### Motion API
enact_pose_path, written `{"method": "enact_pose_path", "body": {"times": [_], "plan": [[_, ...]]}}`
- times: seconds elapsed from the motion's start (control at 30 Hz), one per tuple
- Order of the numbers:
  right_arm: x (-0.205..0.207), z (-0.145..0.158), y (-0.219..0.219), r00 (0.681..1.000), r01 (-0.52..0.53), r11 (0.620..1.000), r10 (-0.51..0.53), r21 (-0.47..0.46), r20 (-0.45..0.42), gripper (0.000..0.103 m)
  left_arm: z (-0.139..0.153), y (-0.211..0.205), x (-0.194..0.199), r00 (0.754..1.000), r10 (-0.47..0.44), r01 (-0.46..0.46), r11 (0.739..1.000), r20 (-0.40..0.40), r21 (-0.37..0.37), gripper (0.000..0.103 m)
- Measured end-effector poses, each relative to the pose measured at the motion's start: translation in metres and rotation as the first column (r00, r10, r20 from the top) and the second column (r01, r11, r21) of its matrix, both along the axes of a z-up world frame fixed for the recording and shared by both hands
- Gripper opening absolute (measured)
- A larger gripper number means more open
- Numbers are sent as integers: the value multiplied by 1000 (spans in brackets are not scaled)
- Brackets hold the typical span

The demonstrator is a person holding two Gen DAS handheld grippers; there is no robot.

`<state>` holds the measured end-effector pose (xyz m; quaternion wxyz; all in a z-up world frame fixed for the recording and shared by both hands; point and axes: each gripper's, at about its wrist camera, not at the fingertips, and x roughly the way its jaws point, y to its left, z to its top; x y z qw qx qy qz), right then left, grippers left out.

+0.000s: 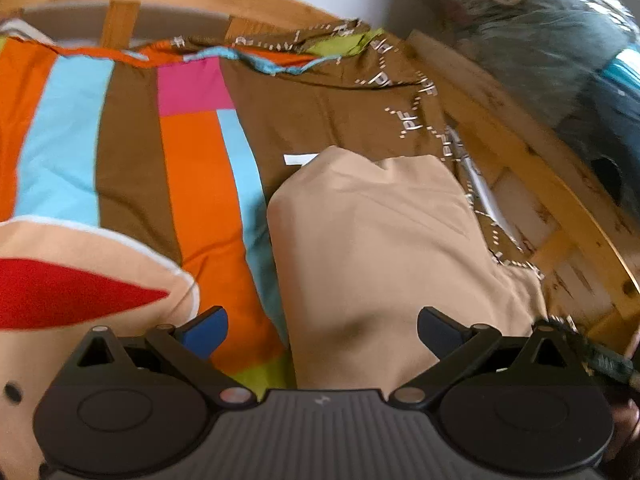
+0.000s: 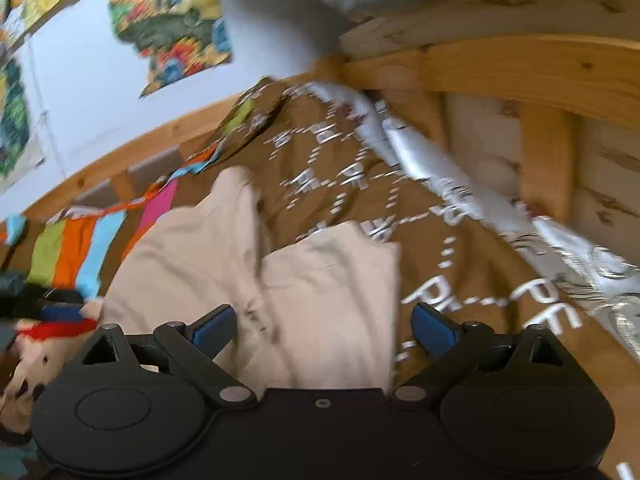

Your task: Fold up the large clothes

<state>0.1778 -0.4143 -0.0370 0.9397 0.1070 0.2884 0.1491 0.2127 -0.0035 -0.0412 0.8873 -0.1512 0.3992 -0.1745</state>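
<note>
Beige garment (image 1: 380, 248) folded on bedspread (image 1: 132, 128), long axis away from cameras; both tools released.

Setting: home bedroom, likely a child's.
Pine bed frame (image 2: 500, 68) ahead of tool; striped duvet (image 1: 200, 184); posters (image 2: 172, 20) on wall; plush toy (image 1: 80, 280) left.

garment (image 1: 380, 240) beige | bedcover (image 1: 200, 168) brown, orange/blue/pink stripes (white lettering) | fingertips (image 1: 208, 330) blue

White letters "PF" repeated on the brown bedcover (image 2: 472, 280), remaining print too blurred to read
</note>
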Motion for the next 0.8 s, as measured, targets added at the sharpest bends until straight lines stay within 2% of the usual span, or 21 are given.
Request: {"method": "enact_pose_path", "body": {"times": [0.07,0.17,0.2,0.37,0.47,0.63,0.73,0.8], "plan": [[1,-1,6,996,-75,997,76,25,-40,100,-7,-2,18,999,-8,8,1000,-33,-15,102],[-1,0,16,992,-105,992,99,-71,-84,100,-15,-4,41,997,-15,13,999,-72,-30,102],[-3,0,15,991,-107,991,100,-76,-95,99,-16,-5,46,997,-18,16,999,-75,-36,102],[-5,-1,5,987,-101,995,101,8,-129,102,-19,-9,57,996,-42,41,999,-73,-25,103],[-4,-9,3,989,-108,994,109,15,-97,102,-20,-10,62,995,-74,73,997,-62,-15,103],[-11,-17,28,991,-136,970,134,-200,-23,102,-34,-6,81,993,-96,86,988,-74,-126,103],[-12,-18,25,993,-114,977,114,-183,-13,91,-44,-4,90,988,-96,69,976,-121,-208,103],[-13,-17,20,995,-103,982,102,-161,-14,84,-48,-6,91,984,-109,74,969,-140,-235,102]]}}
